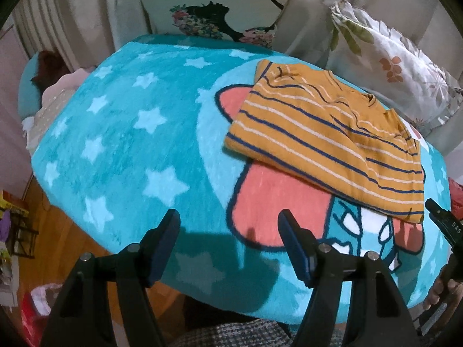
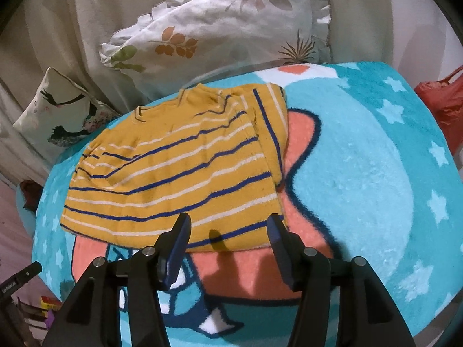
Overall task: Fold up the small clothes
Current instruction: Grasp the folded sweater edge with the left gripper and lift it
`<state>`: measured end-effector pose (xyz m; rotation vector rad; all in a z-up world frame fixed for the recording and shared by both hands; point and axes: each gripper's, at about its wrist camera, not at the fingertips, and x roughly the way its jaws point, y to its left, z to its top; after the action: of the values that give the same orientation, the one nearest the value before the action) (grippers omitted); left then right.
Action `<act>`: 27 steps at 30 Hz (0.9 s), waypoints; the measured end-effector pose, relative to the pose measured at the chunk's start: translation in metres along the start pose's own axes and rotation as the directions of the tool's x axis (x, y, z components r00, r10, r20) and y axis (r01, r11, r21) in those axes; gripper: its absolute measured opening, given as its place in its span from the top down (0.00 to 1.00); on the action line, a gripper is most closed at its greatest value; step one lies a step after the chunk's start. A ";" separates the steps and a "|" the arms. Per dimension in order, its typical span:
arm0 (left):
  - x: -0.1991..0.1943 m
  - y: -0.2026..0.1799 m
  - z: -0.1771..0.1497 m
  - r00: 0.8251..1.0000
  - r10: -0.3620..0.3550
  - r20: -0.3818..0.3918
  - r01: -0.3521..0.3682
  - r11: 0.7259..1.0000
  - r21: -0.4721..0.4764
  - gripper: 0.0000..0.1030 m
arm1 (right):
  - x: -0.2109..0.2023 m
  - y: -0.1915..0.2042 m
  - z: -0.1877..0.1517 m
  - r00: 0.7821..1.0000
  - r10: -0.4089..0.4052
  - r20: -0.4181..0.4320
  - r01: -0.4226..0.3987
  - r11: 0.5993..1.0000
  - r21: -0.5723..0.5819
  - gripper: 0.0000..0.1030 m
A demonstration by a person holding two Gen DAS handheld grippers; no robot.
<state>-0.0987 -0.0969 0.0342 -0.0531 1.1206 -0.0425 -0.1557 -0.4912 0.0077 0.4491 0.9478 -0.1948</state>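
Observation:
A small mustard-yellow shirt with blue and white stripes (image 1: 327,141) lies partly folded on a turquoise star blanket (image 1: 130,133). My left gripper (image 1: 228,219) is open and empty, hovering over the blanket's near edge, left of the shirt's hem. In the right wrist view the shirt (image 2: 173,167) lies flat with one side folded over. My right gripper (image 2: 228,222) is open and empty, just above the shirt's near hem. The right gripper also shows at the right edge of the left wrist view (image 1: 442,222).
A floral pillow (image 2: 220,31) and a bird-print cushion (image 2: 58,112) lean behind the blanket (image 2: 361,159). A red bag (image 2: 445,107) sits at the right. A wooden floor (image 1: 58,243) and clutter lie left of the blanket.

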 end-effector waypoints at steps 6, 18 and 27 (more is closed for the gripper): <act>0.016 0.024 0.030 1.000 -0.009 -0.006 0.009 1.000 0.009 0.33 | 0.002 0.021 0.000 1.000 -0.025 0.004 0.025 0.999 0.021 0.43; 0.053 0.081 0.082 0.999 -0.015 -0.029 0.017 0.998 0.056 0.33 | 0.036 0.143 -0.021 0.997 -0.032 -0.066 0.023 0.991 -0.132 0.41; 0.078 0.112 0.100 0.998 0.048 -0.032 -0.043 0.988 0.151 0.33 | 0.070 0.195 -0.038 0.990 -0.044 -0.132 0.022 0.986 -0.163 0.40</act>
<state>0.0263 0.0120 0.0000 0.1079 1.1506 -0.0874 -0.0748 -0.2978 -0.0133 0.3002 1.0956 -0.1180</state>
